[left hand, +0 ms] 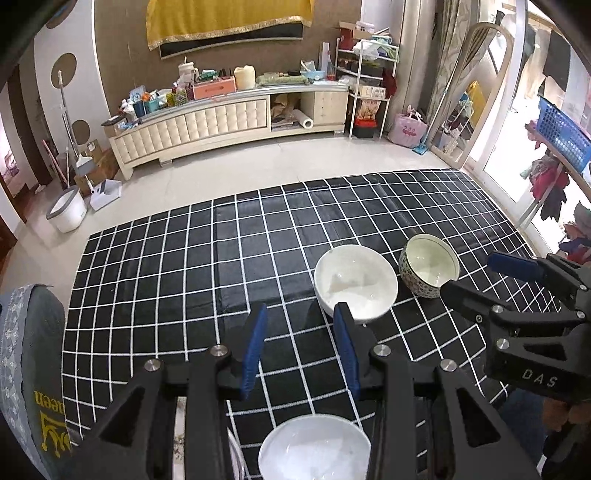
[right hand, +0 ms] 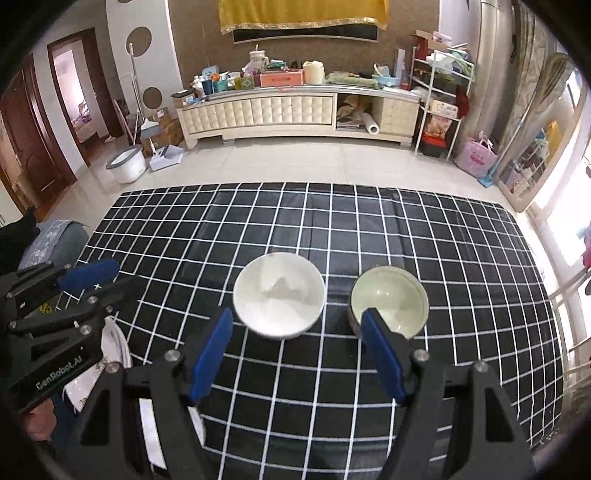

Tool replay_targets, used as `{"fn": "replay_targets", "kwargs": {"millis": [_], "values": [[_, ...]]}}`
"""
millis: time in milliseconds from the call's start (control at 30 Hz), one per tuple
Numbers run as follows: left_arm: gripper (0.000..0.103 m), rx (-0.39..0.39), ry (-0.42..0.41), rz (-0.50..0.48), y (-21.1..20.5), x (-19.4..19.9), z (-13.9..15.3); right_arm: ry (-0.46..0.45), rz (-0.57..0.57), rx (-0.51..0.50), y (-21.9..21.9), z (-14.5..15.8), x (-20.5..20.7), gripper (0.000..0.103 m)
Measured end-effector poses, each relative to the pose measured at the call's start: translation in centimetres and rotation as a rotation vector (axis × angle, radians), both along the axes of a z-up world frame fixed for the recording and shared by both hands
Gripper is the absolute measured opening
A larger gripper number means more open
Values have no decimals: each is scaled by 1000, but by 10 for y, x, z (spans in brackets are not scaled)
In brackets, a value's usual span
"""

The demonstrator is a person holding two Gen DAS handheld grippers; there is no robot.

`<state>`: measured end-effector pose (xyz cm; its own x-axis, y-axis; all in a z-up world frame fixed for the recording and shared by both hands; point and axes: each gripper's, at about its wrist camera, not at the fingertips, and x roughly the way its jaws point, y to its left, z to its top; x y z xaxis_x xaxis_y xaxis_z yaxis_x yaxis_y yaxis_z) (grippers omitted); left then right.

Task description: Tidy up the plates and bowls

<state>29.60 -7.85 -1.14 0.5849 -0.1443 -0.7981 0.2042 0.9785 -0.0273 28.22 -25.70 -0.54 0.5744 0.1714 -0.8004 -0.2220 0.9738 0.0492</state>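
White porcelain is counted in three bowls: one plain white bowl (left hand: 314, 448) lies nearest, beneath the empty, narrowly parted left gripper (left hand: 301, 349); a second white bowl (right hand: 279, 295) and one patterned bowl (right hand: 389, 301) stand apart on the checked cloth (right hand: 332, 229), beyond the wide-open, empty right gripper (right hand: 295, 350).

You face a cluttered cream cabinet (right hand: 295, 110) on pale tiled floor (right hand: 314, 162); yellow cloth (right hand: 303, 13) hangs above, daylight enters through windows (right hand: 565, 229) at right.
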Motion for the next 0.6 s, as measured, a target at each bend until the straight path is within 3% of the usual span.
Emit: {"fn": "replay_targets", "kwargs": {"millis": [133, 600], "values": [[40, 30, 26, -4, -6, 24, -12, 22, 5, -5, -2, -13, 18, 76], [40, 59, 174, -17, -30, 83, -65, 124, 38, 19, -9, -61, 57, 76]]}}
